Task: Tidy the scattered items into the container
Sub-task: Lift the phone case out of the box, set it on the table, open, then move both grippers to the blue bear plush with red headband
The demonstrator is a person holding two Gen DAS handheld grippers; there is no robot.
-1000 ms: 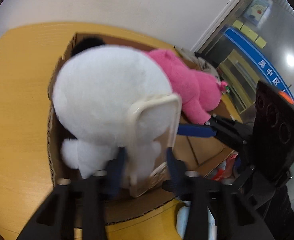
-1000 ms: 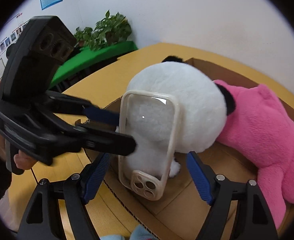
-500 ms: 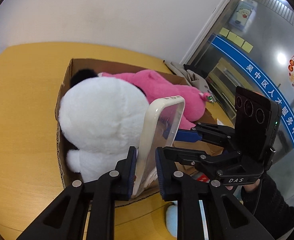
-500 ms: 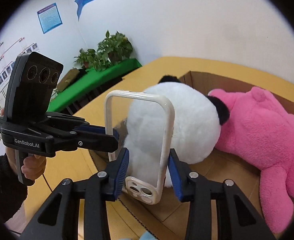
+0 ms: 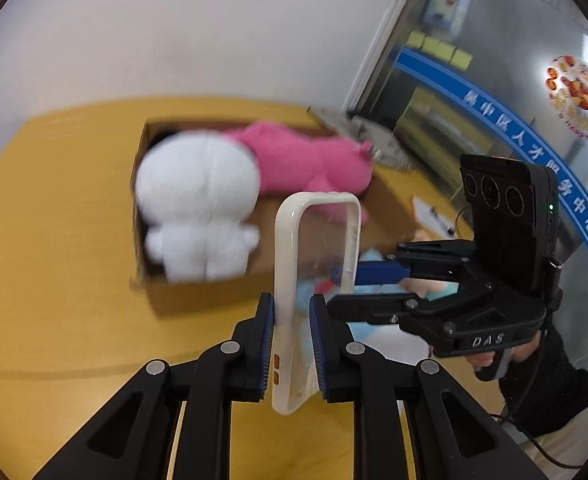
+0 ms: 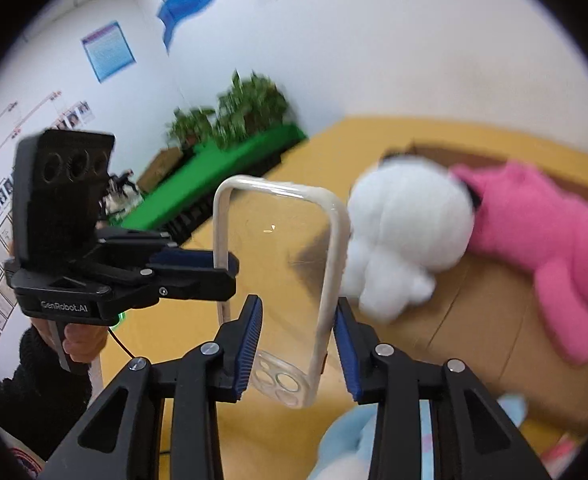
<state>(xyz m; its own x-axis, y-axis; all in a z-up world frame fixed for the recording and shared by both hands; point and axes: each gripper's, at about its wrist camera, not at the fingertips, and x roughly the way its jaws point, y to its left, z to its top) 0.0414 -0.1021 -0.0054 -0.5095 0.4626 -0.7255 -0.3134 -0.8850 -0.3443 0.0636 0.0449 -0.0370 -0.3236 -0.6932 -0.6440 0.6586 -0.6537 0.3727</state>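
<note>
Jaws of both the left gripper (image 5: 292,344) and right gripper (image 6: 295,350) clamp the upright phone case (image 6: 278,280), tilted downward.

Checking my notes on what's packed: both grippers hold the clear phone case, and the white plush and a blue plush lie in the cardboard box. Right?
Not quite. The plush beside the white plush in the box is pink, not blue, as the left wrist view shows. The rest holds: the left gripper and the right gripper both hold the phone case.

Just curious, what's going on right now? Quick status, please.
Both tongs, left and right, clamped on clear phone case. Case held short of cardboard box. White plush and pink plush fill it.
</note>
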